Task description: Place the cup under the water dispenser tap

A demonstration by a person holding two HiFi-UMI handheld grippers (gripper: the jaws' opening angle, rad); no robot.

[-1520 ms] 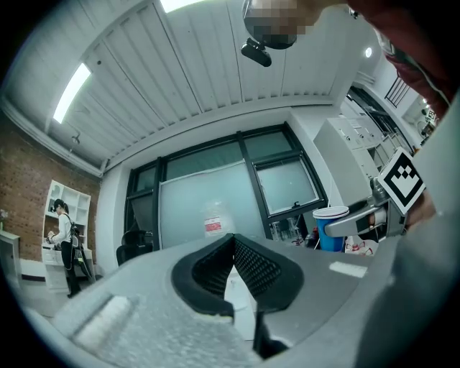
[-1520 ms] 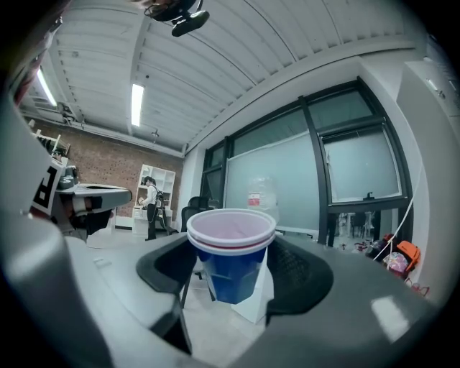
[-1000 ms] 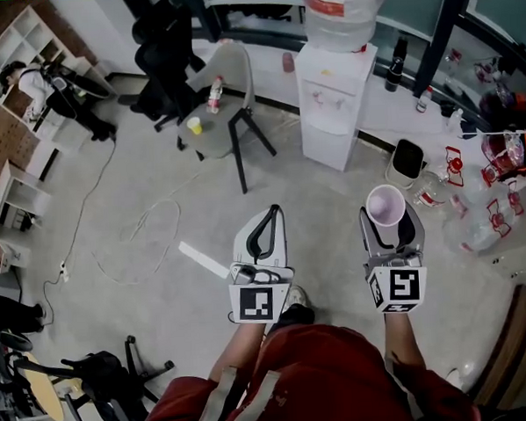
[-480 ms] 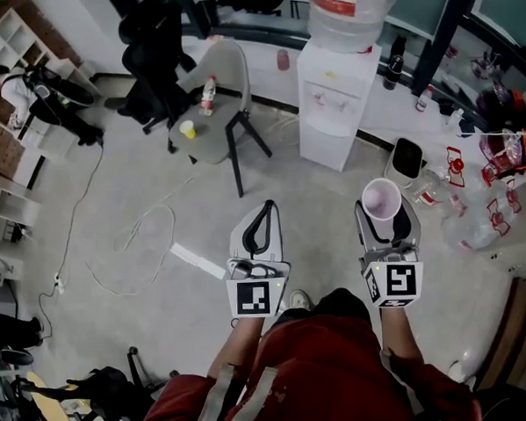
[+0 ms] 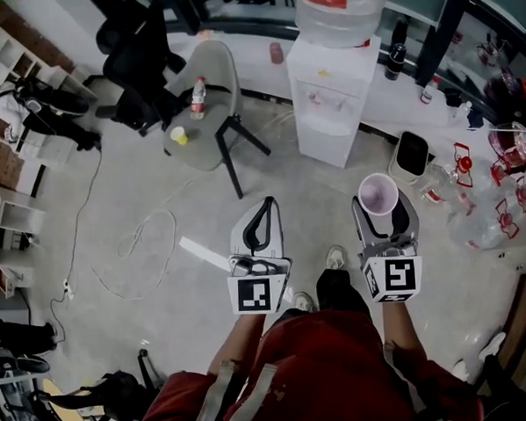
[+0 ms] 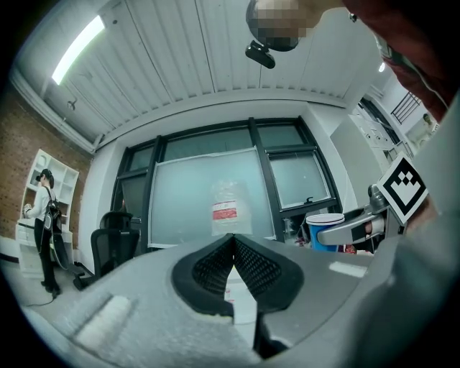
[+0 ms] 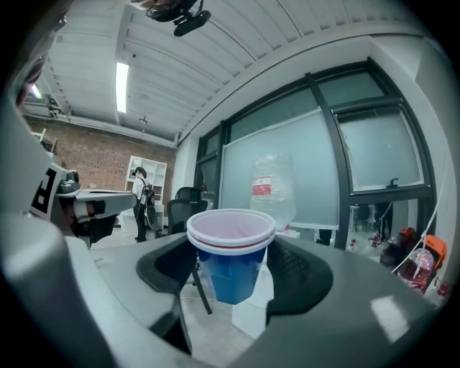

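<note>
A blue cup with a white rim (image 5: 378, 194) stands upright between the jaws of my right gripper (image 5: 381, 206), which is shut on it. In the right gripper view the cup (image 7: 231, 267) fills the middle, and the dispenser's clear bottle (image 7: 272, 188) shows behind it. The white water dispenser (image 5: 332, 100) stands ahead across the floor, with its taps (image 5: 326, 99) facing me. My left gripper (image 5: 263, 217) hangs level beside the right one, shut and empty. Its pads (image 6: 233, 251) meet in the left gripper view, and the bottle (image 6: 228, 208) shows far beyond them.
A grey chair (image 5: 206, 102) with a bottle (image 5: 198, 96) and a yellow cup (image 5: 180, 135) stands left of the dispenser. A black bin (image 5: 410, 156) sits to its right, near plastic bottles (image 5: 475, 220). A cable (image 5: 142, 242) and a white strip (image 5: 204, 252) lie on the floor.
I have walked towards the dispenser. Both grippers came forward together, the cup still in the right one, and the floor strip has slid nearer to me.
</note>
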